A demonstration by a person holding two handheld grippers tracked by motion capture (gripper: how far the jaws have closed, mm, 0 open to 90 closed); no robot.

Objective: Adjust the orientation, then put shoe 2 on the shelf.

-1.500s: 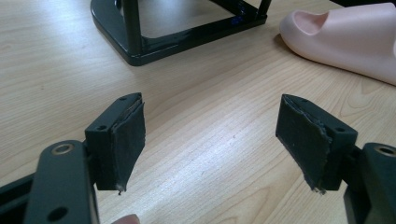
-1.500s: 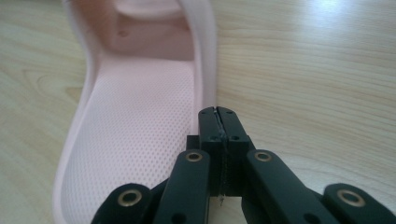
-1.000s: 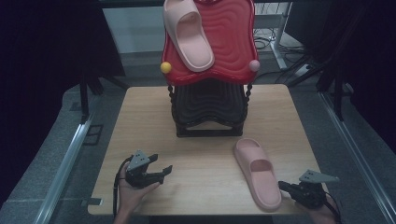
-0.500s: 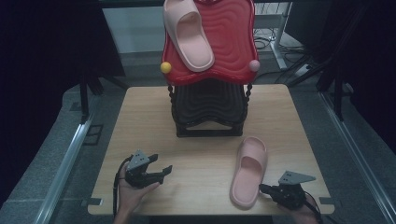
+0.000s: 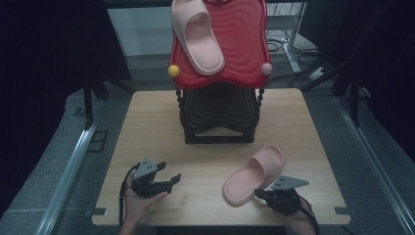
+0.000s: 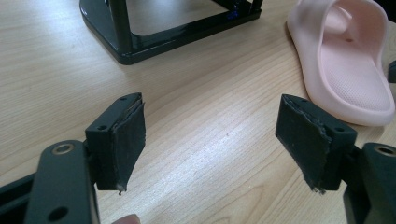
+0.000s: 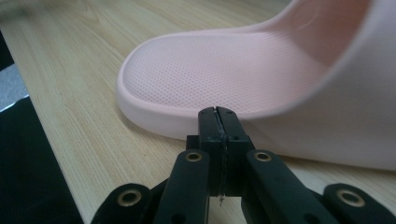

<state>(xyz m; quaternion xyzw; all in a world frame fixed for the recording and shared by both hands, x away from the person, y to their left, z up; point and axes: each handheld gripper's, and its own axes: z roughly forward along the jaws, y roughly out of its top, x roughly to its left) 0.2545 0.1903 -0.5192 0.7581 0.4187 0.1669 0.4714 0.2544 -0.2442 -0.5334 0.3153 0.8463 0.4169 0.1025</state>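
A pink slipper (image 5: 254,174) lies sole-down on the wooden table (image 5: 151,122), toe toward the back right, heel toward the front. My right gripper (image 5: 259,194) is at the heel side, shut with nothing between its jaws; its tips (image 7: 218,114) press against the slipper's rim (image 7: 224,74). My left gripper (image 5: 173,180) rests open near the front left, pointing right toward the slipper (image 6: 350,56), and its jaws (image 6: 210,135) stand wide apart over bare wood. A second pink slipper (image 5: 198,36) lies on the red wavy shelf (image 5: 240,39).
The red shelf sits atop a black rack (image 5: 218,112) at the middle back of the table; its base frame (image 6: 140,44) lies ahead of my left gripper. A yellow ball (image 5: 173,71) and a pink ball (image 5: 266,68) cap the shelf's corners.
The table slipper has swung around, its heel moving left and its toe turning toward the back right. My right gripper moved left with it, shut. The left gripper stayed put.
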